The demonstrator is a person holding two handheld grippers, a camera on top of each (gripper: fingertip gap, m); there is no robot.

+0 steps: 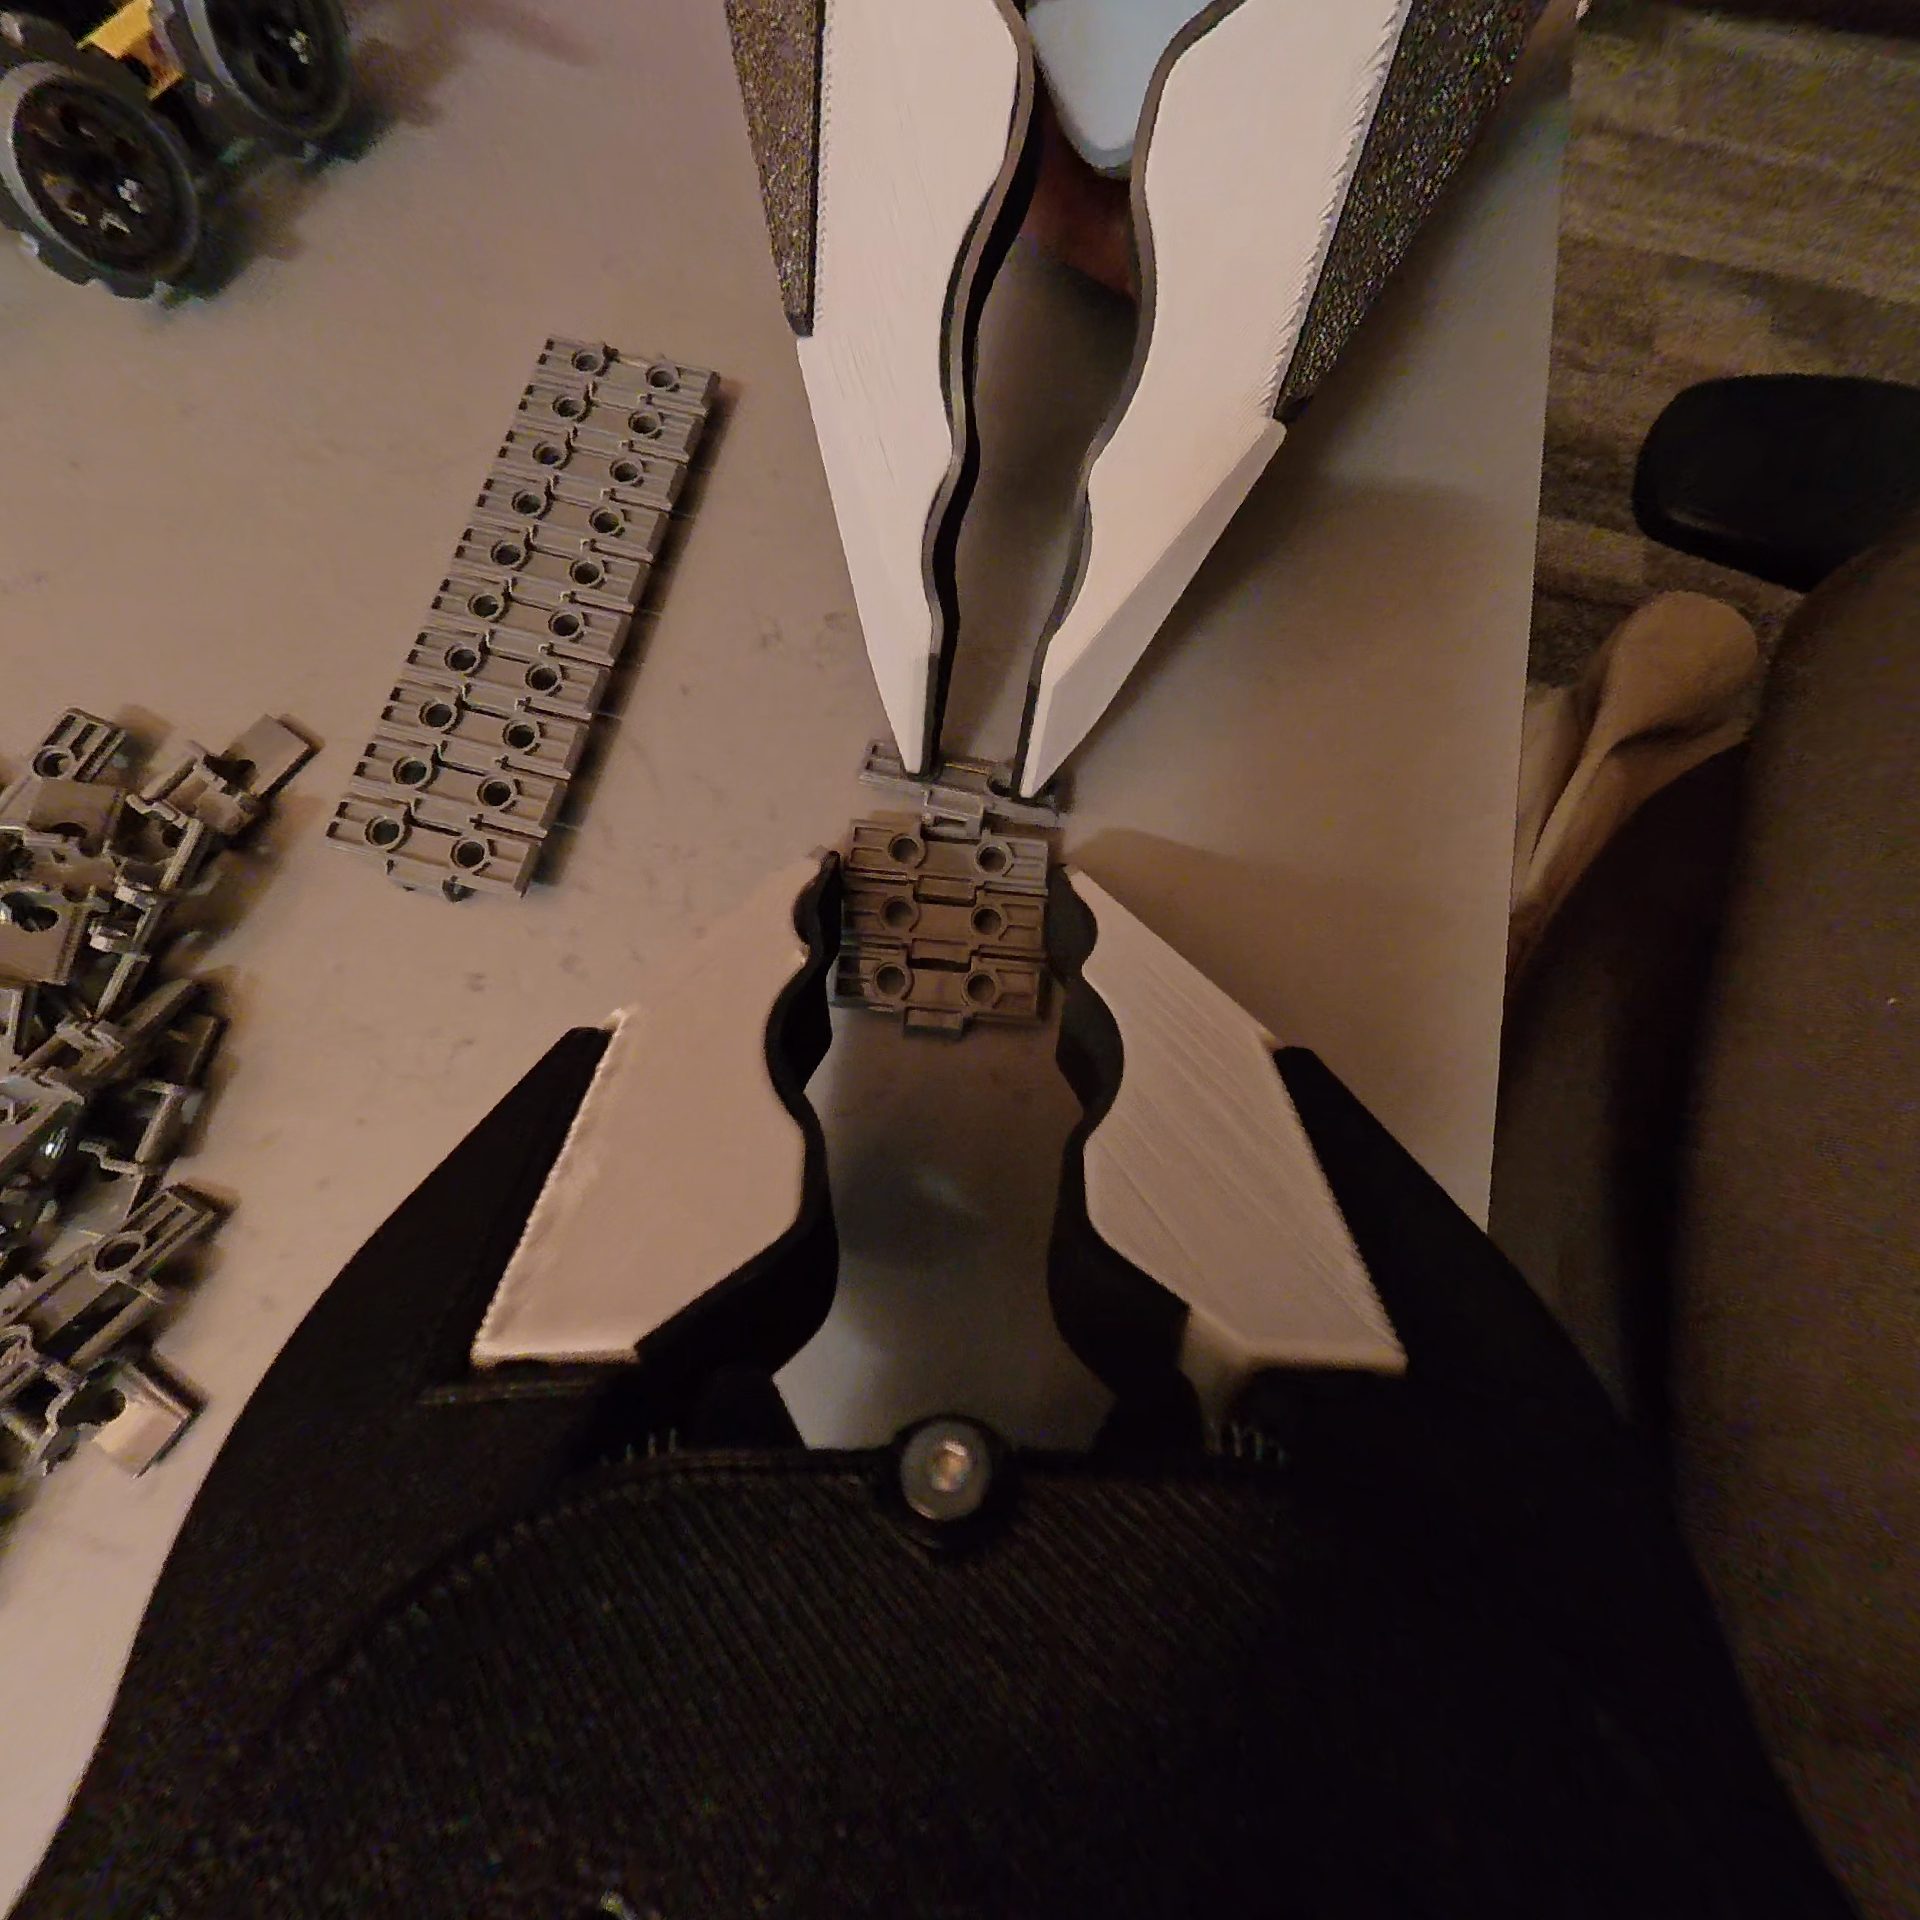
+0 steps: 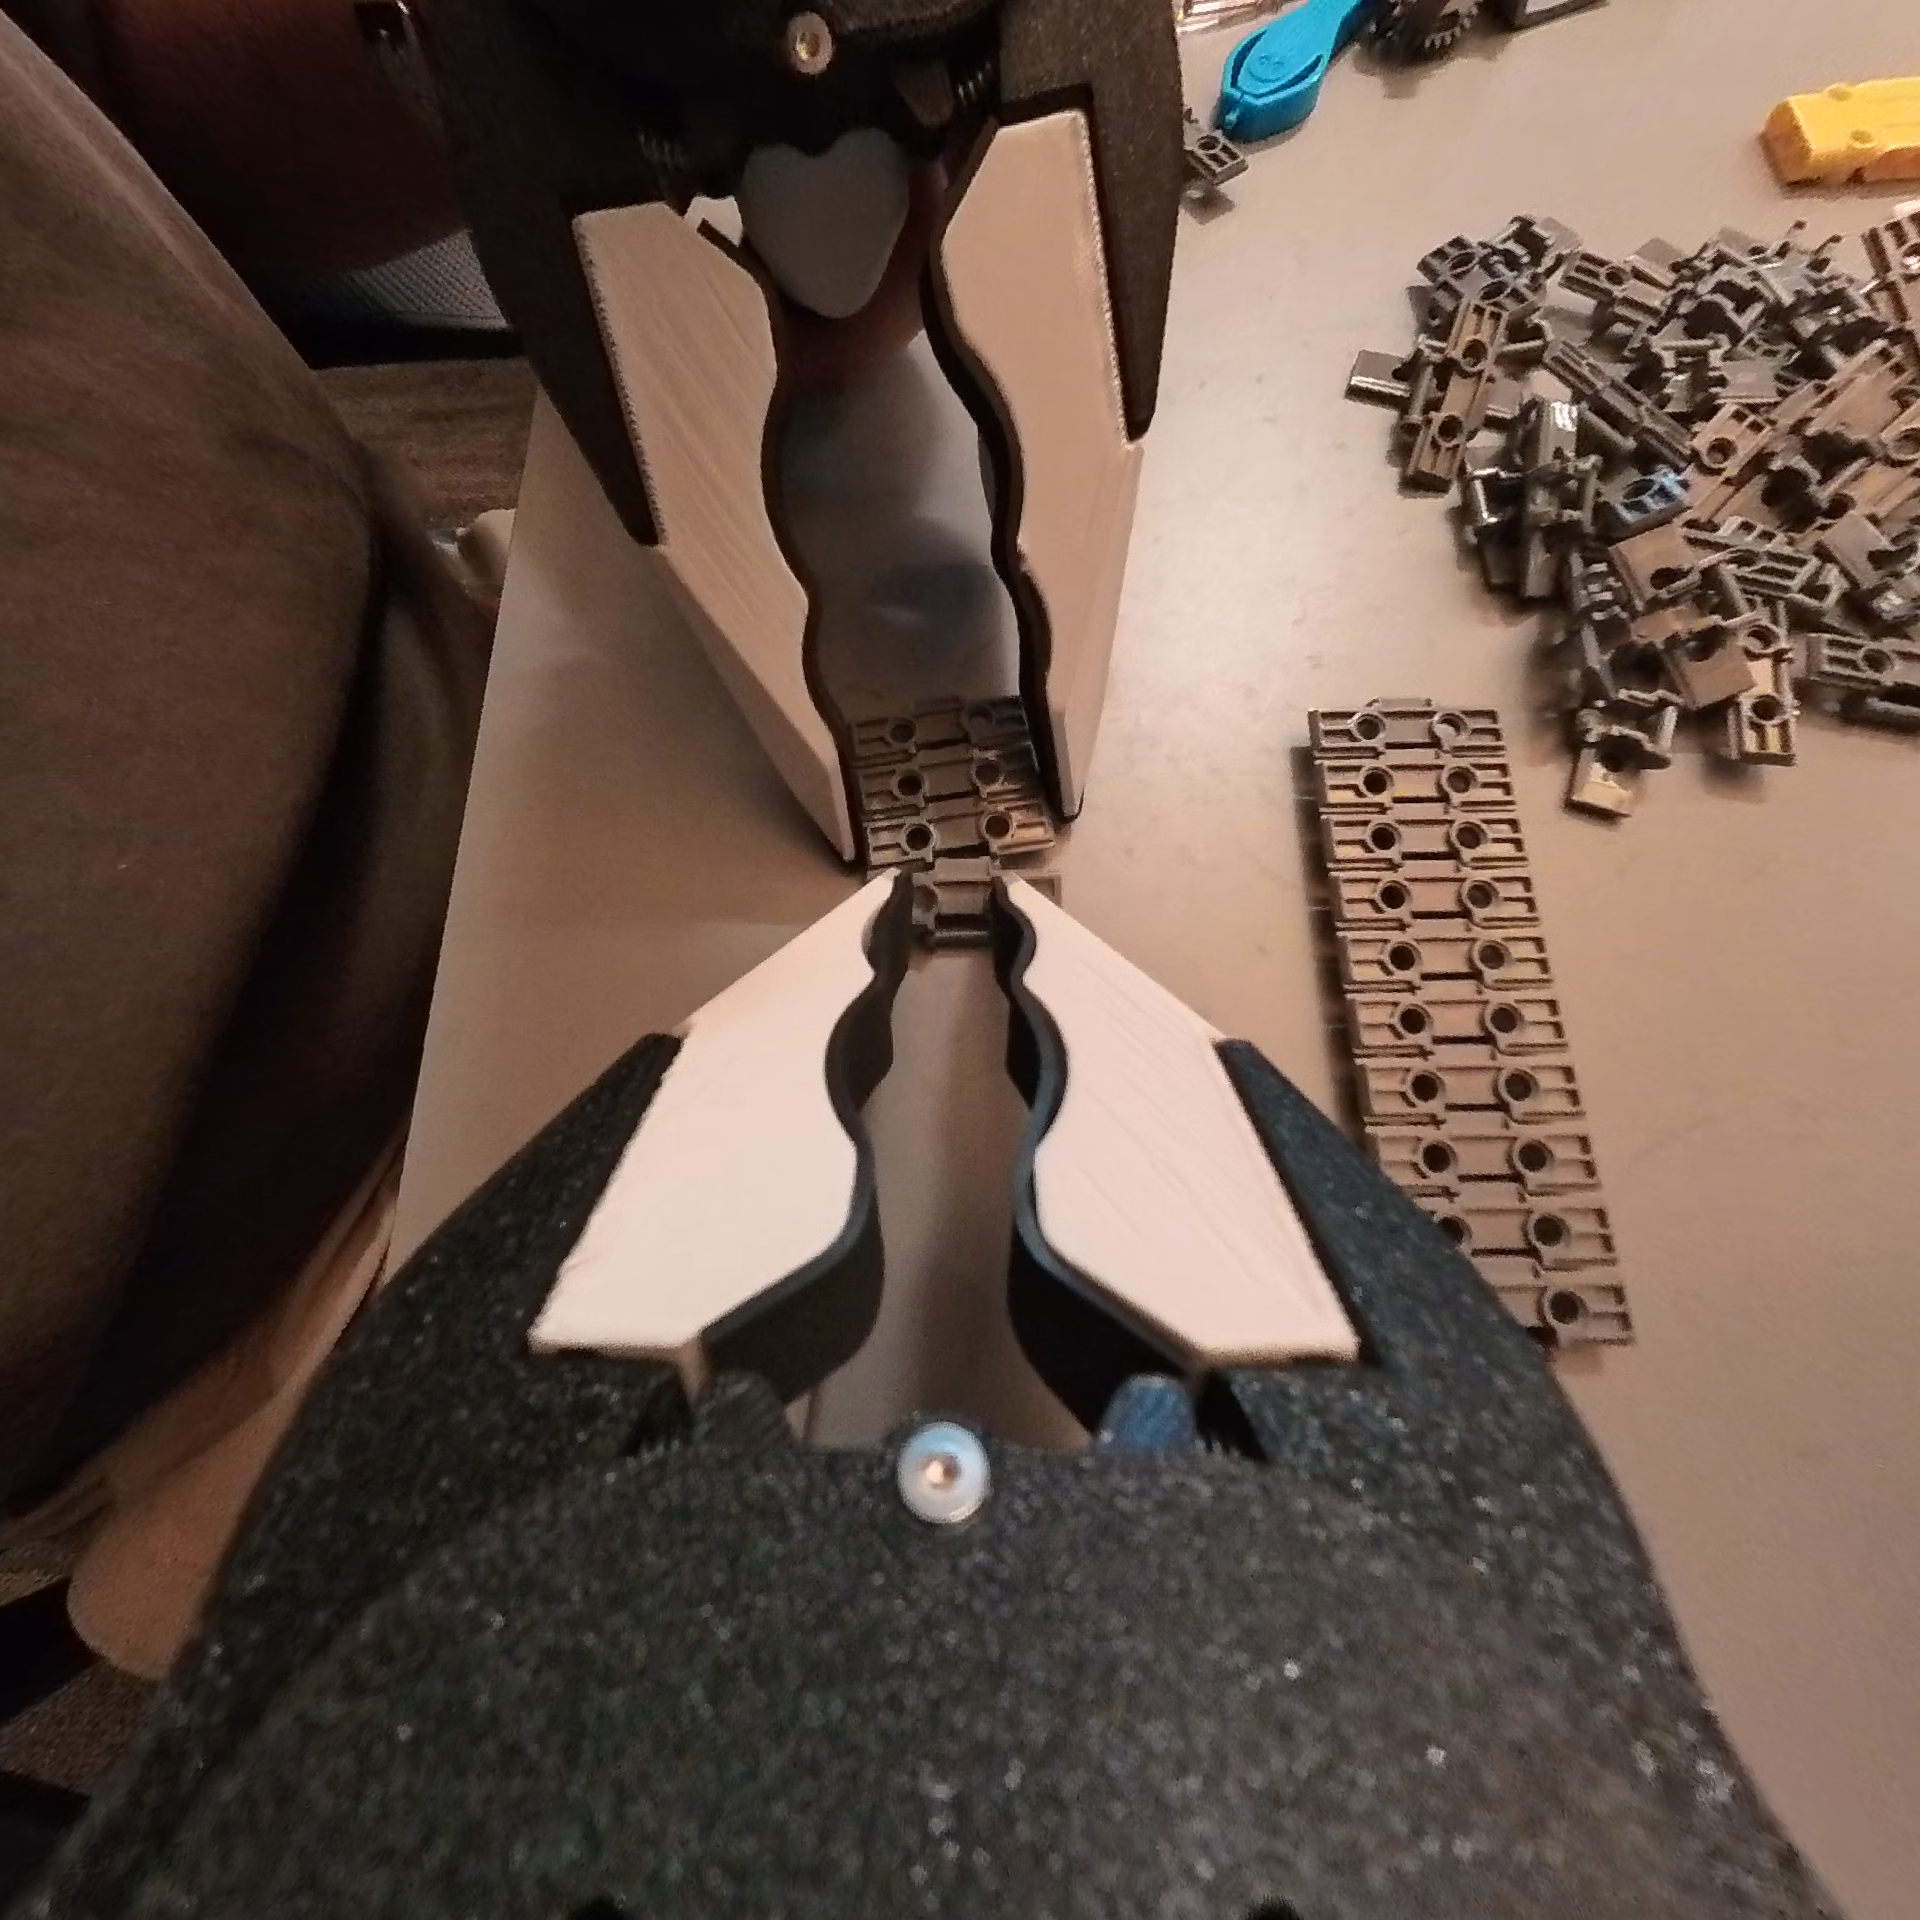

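My left gripper [image 1: 943, 883] is shut on a short strip of three joined grey track links [image 1: 940, 935], held just above the grey table [image 1: 260, 468]. My right gripper [image 1: 971, 771] reaches in from the far side and is shut on a single grey link [image 1: 961, 795] that meets the strip's far end. In the right wrist view my right gripper [image 2: 948, 888] pinches the single link [image 2: 951, 920] against the short strip [image 2: 940, 790], which the left gripper [image 2: 956, 821] holds opposite. Whether the link is joined to the strip cannot be told.
A long strip of joined links [image 1: 525, 623] [image 2: 1460, 1029] lies flat beside the grippers. A pile of loose links [image 1: 83, 987] [image 2: 1683, 540] lies beyond it. Black wheels [image 1: 104, 177], a blue tool [image 2: 1288, 62] and a yellow piece [image 2: 1839, 140] lie farther off. The table edge [image 1: 1517, 727] is close by. The tips of both grippers are at nearly the same place. From the left gripper's tips to the yellow piece [image 2: 1839, 140] is close to 25 centimeters.
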